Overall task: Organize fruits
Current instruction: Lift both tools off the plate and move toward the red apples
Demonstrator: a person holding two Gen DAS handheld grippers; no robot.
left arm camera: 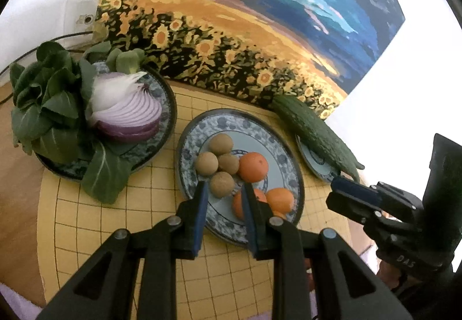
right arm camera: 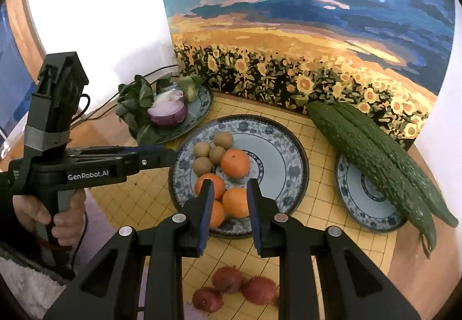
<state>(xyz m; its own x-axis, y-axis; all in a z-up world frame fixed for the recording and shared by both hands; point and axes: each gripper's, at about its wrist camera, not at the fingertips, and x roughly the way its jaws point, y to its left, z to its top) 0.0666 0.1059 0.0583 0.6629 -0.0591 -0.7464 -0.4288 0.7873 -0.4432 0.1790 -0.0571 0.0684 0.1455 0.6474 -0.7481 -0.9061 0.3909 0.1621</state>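
A sunflower painting [right arm camera: 303, 40] (propped upright) backs the yellow gridded mat [right arm camera: 320, 141].

Both views are bright, with daylight-like illumination. The white wall [right arm camera: 101, 16] beyond each claw is overexposed to plain white, losing all detail. Shadows on the desk [right arm camera: 317, 146] are soft and faint. Fisheye distortion bends straight edges of the painting [left arm camera: 260, 16] and darkens the frame corners. Focus is adequate centrally; edges are slightly smeared.

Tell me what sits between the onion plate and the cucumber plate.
The big fruit plate sits there, holding oranges and small brown fruits. The right wrist view shows all three plates: onion plate left, cucumber plate right.
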